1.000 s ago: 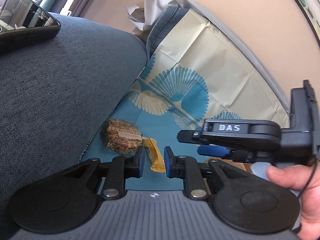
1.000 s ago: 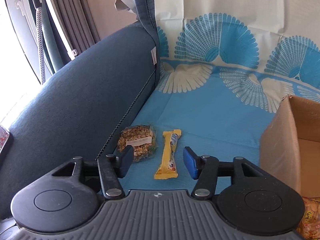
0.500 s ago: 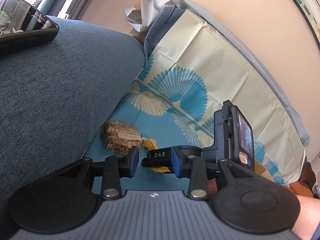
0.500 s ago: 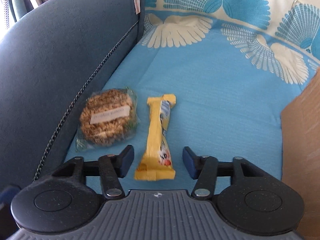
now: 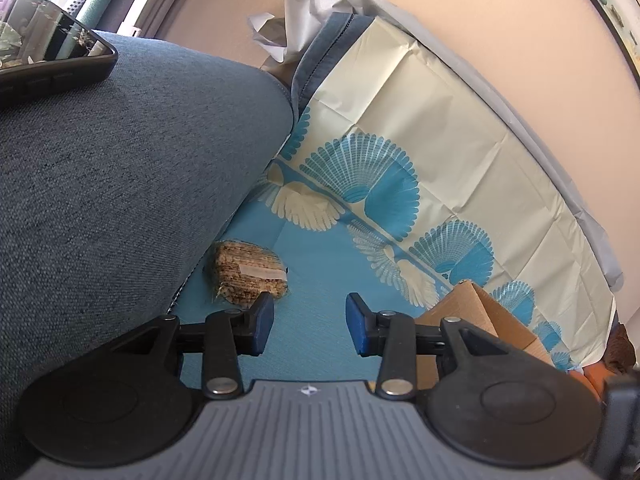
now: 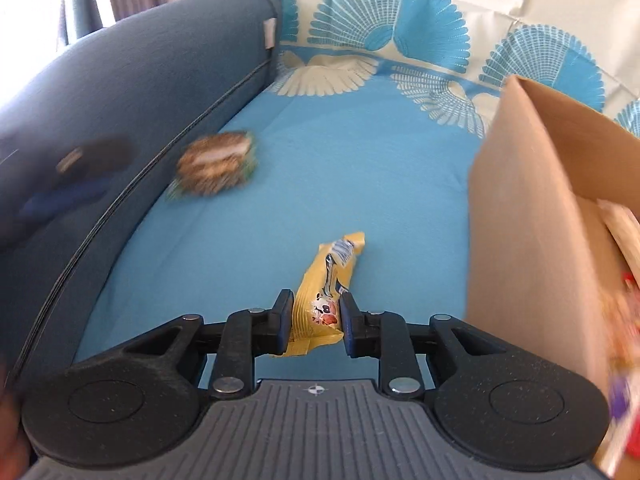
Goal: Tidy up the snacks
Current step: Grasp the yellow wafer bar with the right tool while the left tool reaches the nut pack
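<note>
The right gripper (image 6: pixel 315 322), its jaws just closing, pinches the near end of the light, crinkly yellow snack bar (image 6: pixel 324 292) on the blue cloth (image 6: pixel 320 184), best held mid-body, while the left gripper (image 5: pixel 310 322), just opening, is empty near the wrapped cereal cake (image 5: pixel 250 274).

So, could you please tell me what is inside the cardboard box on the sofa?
The right wrist view shows blurred snack packets, pale and red, at the open side of the cardboard box. Its brown wall hides the rest; the left wrist view shows only its outside.
</note>
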Motion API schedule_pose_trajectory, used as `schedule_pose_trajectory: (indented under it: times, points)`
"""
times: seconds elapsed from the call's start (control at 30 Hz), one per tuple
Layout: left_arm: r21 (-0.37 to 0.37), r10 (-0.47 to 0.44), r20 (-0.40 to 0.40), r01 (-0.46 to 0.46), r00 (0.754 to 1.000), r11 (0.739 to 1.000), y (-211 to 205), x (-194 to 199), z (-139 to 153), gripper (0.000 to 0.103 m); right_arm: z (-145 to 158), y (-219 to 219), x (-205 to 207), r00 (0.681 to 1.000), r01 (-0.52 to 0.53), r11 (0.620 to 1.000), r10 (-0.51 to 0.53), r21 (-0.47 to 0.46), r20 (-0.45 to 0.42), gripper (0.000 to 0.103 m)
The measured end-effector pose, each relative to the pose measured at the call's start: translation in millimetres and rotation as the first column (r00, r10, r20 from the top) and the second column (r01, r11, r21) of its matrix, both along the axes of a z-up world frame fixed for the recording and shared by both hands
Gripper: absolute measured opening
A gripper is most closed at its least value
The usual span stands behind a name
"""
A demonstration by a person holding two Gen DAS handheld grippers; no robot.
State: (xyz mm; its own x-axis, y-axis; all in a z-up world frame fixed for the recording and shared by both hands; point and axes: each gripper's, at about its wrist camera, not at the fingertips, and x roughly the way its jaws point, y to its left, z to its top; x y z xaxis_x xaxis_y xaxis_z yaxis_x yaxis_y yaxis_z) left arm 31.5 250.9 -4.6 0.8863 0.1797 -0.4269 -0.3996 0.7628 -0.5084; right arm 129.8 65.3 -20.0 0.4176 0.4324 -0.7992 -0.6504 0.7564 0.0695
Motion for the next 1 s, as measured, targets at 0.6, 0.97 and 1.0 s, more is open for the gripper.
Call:
schedule_pose_trajectory:
  times: [0.6,0.97,1.0]
  points:
    - [0.059,0.073,-0.206,-0.062,0.976,0.996,-9,42,-3,0.086,-24,-81,-80,0.997,-0.064,0.994,0.066,0.093,-0.026,0.04]
    - [0.232,0.344,-0.437,-0.265,0.831,0.936,6,166,-42,0.101,-29,-79,-70,0.994,-0.083,0.988,0.091,0.128,-0.06,0.041]
    - [0.24,0.349,-0.453,-0.265,0.82,0.934,9,174,-46,0.101,-29,-80,-69,0.993,-0.082,0.988,0.092,0.134,-0.068,0.041]
